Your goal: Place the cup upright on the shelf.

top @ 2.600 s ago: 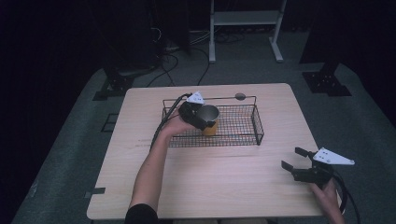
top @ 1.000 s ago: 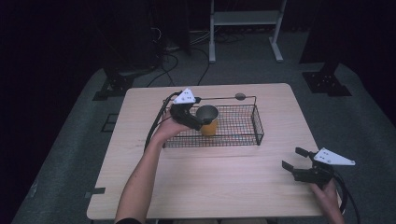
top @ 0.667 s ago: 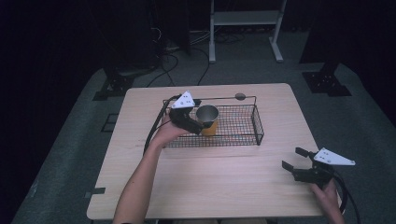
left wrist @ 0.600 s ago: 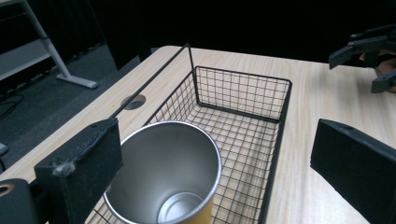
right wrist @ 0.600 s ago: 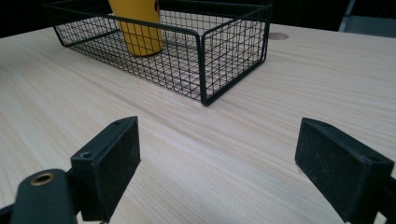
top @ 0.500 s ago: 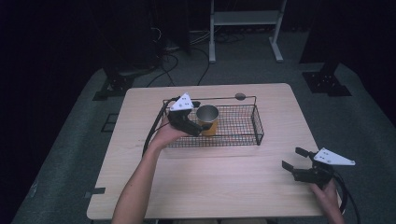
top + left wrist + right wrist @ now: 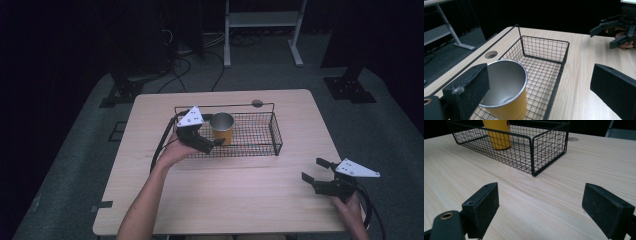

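Note:
A yellow cup (image 7: 222,127) with a steel inside stands upright at the left end of a black wire basket (image 7: 276,137) on the wooden table (image 7: 225,195). My left gripper (image 7: 212,143) is open at the basket's near left corner, pointing at the cup, and its pads are off it. In the left gripper view the cup (image 7: 506,90) stands just ahead of the left jaw, inside the basket (image 7: 544,47). My right gripper (image 7: 312,169) is open over the table's near right, holding nothing. The right gripper view has the basket (image 7: 531,152) and cup (image 7: 497,133) farther off.
A round cable hole (image 7: 257,103) lies in the tabletop behind the basket. The basket's thin handle (image 7: 225,106) arches over its far side. Beyond the table, a white-legged stand (image 7: 262,30) and cables sit on the dark floor.
The left gripper has let go of the cup and drawn back to the left and toward the near edge. The cup stays upright in the basket. The right gripper has not moved.

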The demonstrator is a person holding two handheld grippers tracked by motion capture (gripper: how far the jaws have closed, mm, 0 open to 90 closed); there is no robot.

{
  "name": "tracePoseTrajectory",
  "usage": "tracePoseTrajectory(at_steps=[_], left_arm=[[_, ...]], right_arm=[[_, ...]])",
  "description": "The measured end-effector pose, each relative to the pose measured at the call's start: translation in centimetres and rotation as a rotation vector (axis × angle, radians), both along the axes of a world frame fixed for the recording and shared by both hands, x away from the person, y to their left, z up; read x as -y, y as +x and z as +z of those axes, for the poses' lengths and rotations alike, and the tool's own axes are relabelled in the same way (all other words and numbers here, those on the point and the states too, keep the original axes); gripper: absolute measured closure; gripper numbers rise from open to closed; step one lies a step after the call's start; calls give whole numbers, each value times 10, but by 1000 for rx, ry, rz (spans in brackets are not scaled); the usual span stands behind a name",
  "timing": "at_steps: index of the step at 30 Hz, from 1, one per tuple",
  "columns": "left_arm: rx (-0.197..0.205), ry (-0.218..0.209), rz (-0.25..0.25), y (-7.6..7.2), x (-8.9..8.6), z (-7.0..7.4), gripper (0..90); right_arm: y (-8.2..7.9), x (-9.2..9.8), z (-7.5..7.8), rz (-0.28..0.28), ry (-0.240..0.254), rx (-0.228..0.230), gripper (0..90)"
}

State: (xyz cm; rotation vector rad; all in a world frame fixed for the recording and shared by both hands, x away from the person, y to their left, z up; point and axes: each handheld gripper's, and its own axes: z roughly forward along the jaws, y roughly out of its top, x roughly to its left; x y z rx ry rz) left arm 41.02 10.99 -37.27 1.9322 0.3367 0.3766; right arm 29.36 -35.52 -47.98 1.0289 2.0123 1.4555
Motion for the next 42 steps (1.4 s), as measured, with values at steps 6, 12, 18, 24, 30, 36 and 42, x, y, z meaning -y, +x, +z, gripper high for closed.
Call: tracePoseTrajectory(at_steps=[6,12,18,24,30,36,42], left_arm=[[0,-7,-2,-7,-4,-2,16],[-1,-14,0,-16,-8,-6,16],[1,-28,-1,-25,-11,-10,16],[10,-33,-4,-33,-14,-11,16],[15,-39,-1,-41,-16,-14,16],[8,-45,5,-49,-21,-20,16],[0,-50,13,-58,-26,-28,16]], right_arm=[[0,0,0,0,0,0,131],[0,0,0,1,0,0,131],[0,0,0,1,0,0,131],[0,0,0,1,0,-1,131],[0,0,0,1,-1,0,131],[0,0,0,1,-1,0,131],[0,0,0,0,-1,0,131]])
